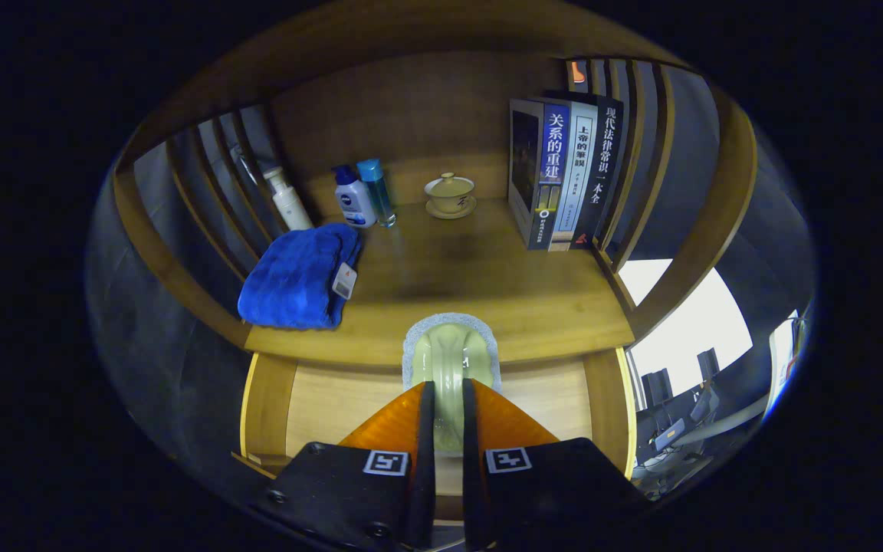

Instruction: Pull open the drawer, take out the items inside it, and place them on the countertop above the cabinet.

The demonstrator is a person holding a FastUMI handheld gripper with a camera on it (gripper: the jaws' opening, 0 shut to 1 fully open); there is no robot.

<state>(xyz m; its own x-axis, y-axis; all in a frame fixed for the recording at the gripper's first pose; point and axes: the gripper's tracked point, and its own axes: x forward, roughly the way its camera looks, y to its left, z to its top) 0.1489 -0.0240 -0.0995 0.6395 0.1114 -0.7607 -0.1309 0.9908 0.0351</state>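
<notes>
Fingers (448,399) clenched on a pale green sponge (449,356), held above the open drawer (319,399) at the table's (487,299) near edge.

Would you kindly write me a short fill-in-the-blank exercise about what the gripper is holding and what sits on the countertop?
1. The gripper is shut on a pale green ____ with a grey rim.
2. The folded towel on the countertop is ____ in colour.
3. The lidded tea cup rests on a ____.
4. The books stand ____ against the slatted side.

Missing words: sponge; blue; saucer; upright
</notes>
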